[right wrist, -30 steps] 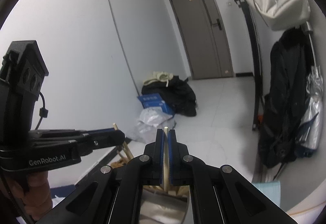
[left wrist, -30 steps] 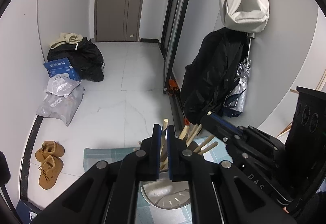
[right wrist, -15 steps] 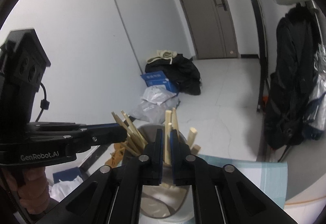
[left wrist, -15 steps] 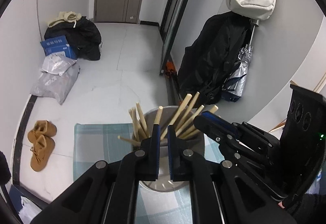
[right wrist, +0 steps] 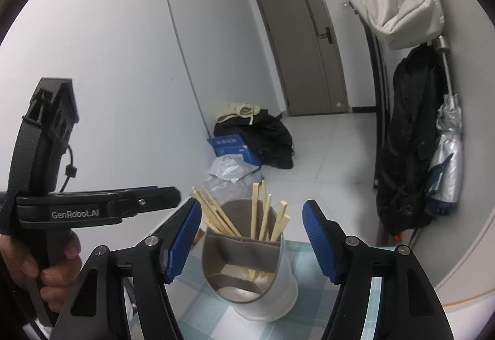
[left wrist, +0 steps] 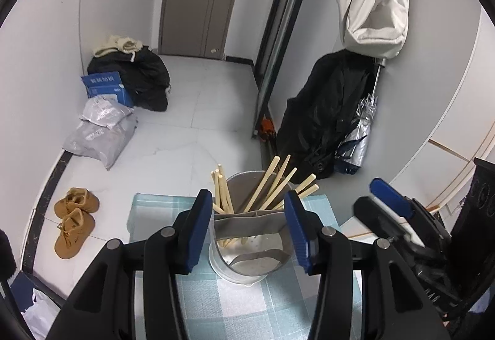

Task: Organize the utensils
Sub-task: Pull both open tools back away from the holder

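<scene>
A grey, divided utensil holder [left wrist: 250,259] [right wrist: 278,287] stands on a teal checked cloth [left wrist: 247,312] [right wrist: 198,287]. Several wooden chopsticks [left wrist: 272,185] [right wrist: 258,210] lean upright in its far compartment. My left gripper [left wrist: 247,216] hangs just in front of the holder; its jaws are opening and grip nothing. My right gripper [right wrist: 251,216] faces the holder from the other side, its jaws also opening with nothing held. The right gripper's blue fingertips [left wrist: 389,194] show at the right of the left wrist view. A hand [right wrist: 46,259] holds the left gripper [right wrist: 148,201] in the right wrist view.
On the floor beyond the table lie brown shoes [left wrist: 74,219], grey parcel bags [left wrist: 102,133], a blue box [left wrist: 105,86] and a black pile of clothes [left wrist: 139,80]. A black coat [left wrist: 328,114], a folded umbrella [left wrist: 359,129] and a white bag [left wrist: 374,18] hang by the right wall.
Both grippers were shut, each on a chopstick over the holder. Both have since opened and drawn back, and the chopsticks now stand in the holder.
</scene>
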Demonstrator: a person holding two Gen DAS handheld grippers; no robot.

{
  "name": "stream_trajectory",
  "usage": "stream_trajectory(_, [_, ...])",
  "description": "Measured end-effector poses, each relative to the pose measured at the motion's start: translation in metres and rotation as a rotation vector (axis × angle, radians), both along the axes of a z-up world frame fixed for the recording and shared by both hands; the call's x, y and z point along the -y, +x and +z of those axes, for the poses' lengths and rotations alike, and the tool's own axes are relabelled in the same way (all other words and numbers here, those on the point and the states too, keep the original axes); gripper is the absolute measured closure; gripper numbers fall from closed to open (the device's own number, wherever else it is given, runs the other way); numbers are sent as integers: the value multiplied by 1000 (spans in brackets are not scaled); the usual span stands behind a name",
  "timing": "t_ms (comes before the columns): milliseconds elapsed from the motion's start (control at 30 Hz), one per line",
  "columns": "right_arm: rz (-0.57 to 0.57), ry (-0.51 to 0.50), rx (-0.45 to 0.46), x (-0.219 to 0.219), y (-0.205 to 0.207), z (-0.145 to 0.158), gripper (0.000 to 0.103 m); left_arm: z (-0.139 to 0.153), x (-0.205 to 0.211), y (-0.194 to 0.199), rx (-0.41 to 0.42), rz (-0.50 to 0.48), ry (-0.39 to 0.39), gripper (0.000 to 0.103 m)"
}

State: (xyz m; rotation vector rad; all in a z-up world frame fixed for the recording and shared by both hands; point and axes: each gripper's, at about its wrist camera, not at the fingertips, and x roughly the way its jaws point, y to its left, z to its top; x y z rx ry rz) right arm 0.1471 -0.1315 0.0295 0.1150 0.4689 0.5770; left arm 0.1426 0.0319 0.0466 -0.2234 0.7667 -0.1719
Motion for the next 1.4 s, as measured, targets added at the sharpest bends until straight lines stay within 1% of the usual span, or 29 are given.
stream_trajectory(33, [-8,13,6,2,-4,3,35,1,-1,-3,5,5,2,59])
stream_trajectory(100, [-15,27,15,7,-11,6,35,6,-2,-11,24,29,2,53])
stream_trajectory(133, [-24,28,25,8,-17,10,35,7,-2,-14,32,35,1,48])
stream_trajectory(167, [-27,28,32,10,-22,12,35,9,-2,-18,44,45,3,45])
stream_trajectory(200, [-28,24,42,10,-29,15,35,12,-2,-24,66,62,7,44])
stream_trajectory(267, [-41,21,63,14,-38,21,32,17,-3,-33,100,81,19,37])
stream_trajectory(300, [-43,19,71,15,-43,24,31,20,-2,-37,115,97,32,36])
stream_trajectory(400, [-66,15,99,20,-56,30,24,26,-1,-52,160,122,44,29])
stream_trajectory(467, [-80,17,117,24,-65,32,15,29,1,-62,183,131,44,23])
stream_trajectory(500, [-87,15,127,25,-70,34,13,30,1,-66,193,137,47,22])
stream_trajectory(567, [-104,9,149,28,-81,34,4,32,4,-75,217,141,55,21])
stream_trajectory(600, [-113,7,163,30,-86,34,3,32,6,-80,230,150,63,21])
stream_trajectory(633, [-124,5,176,31,-92,32,2,31,6,-84,241,159,67,17])
stream_trajectory(667, [-130,1,185,32,-97,30,2,30,7,-88,249,165,70,11])
stream_trajectory(733, [-135,-5,191,34,-106,26,1,27,8,-96,269,179,72,5])
stream_trajectory(800, [-139,-3,194,37,-112,21,0,20,10,-103,296,198,81,4])
stream_trajectory(900, [-152,-18,221,39,-126,12,0,11,14,-113,300,207,99,3])
stream_trajectory(1100, [-166,-35,249,43,-149,-5,0,-7,19,-130,322,217,131,3])
stream_trajectory(1233, [-178,-43,268,46,-159,-19,0,-21,22,-140,348,240,180,3])
stream_trajectory(1300, [-185,-46,274,47,-163,-29,0,-32,22,-146,372,274,180,3])
stream_trajectory(1400, [-192,-67,259,44,-168,-49,0,-48,24,-145,358,275,171,3])
